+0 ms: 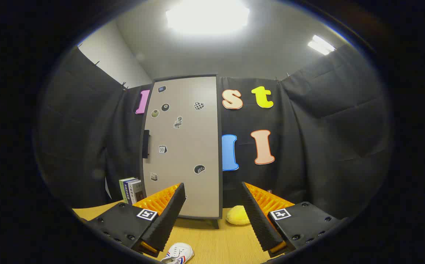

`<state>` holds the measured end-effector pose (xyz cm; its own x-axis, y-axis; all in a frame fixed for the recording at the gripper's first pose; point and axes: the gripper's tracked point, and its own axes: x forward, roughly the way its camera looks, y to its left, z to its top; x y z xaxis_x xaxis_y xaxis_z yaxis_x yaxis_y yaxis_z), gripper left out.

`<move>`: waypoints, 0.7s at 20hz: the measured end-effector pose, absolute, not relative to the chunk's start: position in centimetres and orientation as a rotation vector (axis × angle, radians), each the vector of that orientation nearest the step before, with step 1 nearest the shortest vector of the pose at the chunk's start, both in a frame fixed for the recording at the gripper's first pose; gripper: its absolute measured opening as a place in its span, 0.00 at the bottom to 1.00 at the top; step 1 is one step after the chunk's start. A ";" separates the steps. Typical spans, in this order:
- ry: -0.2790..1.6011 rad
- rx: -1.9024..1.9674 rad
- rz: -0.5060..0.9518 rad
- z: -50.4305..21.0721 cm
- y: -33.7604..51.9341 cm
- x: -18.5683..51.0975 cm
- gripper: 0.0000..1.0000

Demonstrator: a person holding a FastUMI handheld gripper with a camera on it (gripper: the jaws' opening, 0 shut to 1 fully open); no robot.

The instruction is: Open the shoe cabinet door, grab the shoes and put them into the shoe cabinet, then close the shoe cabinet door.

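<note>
Fingers of the gripper [212,211] are spread wide and pinch nothing. Below, between them, a small white shoe with red and blue stripes [178,253] lies on the yellow wooden table [219,245]. Beyond them, at the table's far edge, stands the tall grey shoe cabinet with stickers [183,146], door shut.

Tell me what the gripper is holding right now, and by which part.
Nothing: the gripper is open, with only the table between its fingers.

cabinet [183,146]: tall, grey, door shut, upright on table | shoe [178,253]: white, lying near the fingers
</note>
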<state>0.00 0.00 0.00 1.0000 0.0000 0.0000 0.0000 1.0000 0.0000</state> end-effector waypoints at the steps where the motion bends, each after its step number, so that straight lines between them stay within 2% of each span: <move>1: -0.001 -0.003 0.001 0.1 0.0 0.0 0.96; 14: 0.014 0.002 -0.001 -0.1 0.6 0.6 0.96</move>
<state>0.63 0.65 -0.14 0.9999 -0.0006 -0.0140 0.0006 1.0000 0.0016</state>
